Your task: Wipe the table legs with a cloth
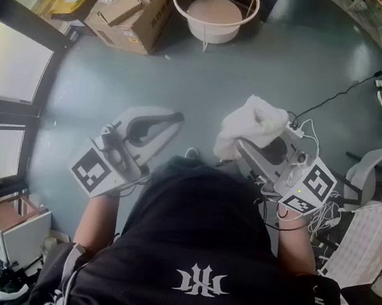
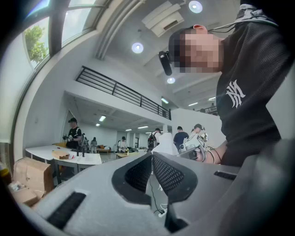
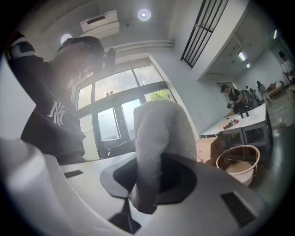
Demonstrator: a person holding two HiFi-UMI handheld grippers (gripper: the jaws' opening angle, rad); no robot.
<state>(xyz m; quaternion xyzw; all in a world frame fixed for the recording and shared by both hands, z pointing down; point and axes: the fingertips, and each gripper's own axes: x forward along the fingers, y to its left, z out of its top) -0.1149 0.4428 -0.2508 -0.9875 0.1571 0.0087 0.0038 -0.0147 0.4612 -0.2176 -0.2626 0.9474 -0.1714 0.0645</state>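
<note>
Clamped between fingers of the right gripper (image 1: 239, 146), held over the floor (image 1: 207, 81): white cloth (image 1: 251, 121). Soft, light, floppy by the look, so best pinched mid-bunch. Fingers of the left gripper (image 2: 151, 159) together, empty.

Open-plan lab hall: mezzanine railing (image 2: 120, 90) above left gripper (image 2: 151, 156), white worktables (image 2: 64, 154) left of it, cardboard boxes (image 1: 130, 8) ahead.
</note>
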